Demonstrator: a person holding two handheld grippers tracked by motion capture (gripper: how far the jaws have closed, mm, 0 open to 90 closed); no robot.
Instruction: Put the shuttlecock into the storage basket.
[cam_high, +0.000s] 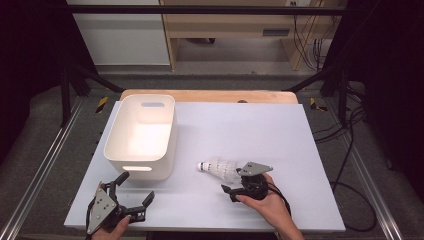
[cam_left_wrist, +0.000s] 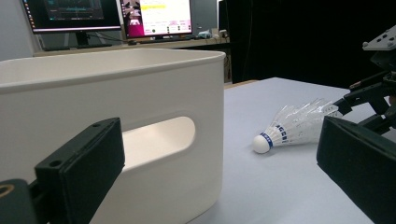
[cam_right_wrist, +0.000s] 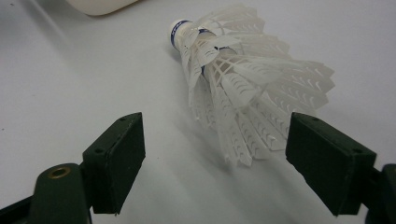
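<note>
right gripper (cam_right_wrist: 212, 163) near worktop's front edge, jaws spread wide, flanking shuttlecock (cam_right_wrist: 243, 79) skirt, untouched; left gripper (cam_high: 135, 192) gaping, empty.

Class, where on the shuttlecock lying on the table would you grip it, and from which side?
Grip the shuttlecock across its feather skirt, near the wide open end facing the right claw. It lies on its side, cork pointing away, so the skirt is the nearest part.

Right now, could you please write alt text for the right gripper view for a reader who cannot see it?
A white plastic shuttlecock lies on its side on a pale table, its feathered skirt toward the camera. The right hand-held gripper stands open just short of it, its two black pads not touching the skirt.
</note>
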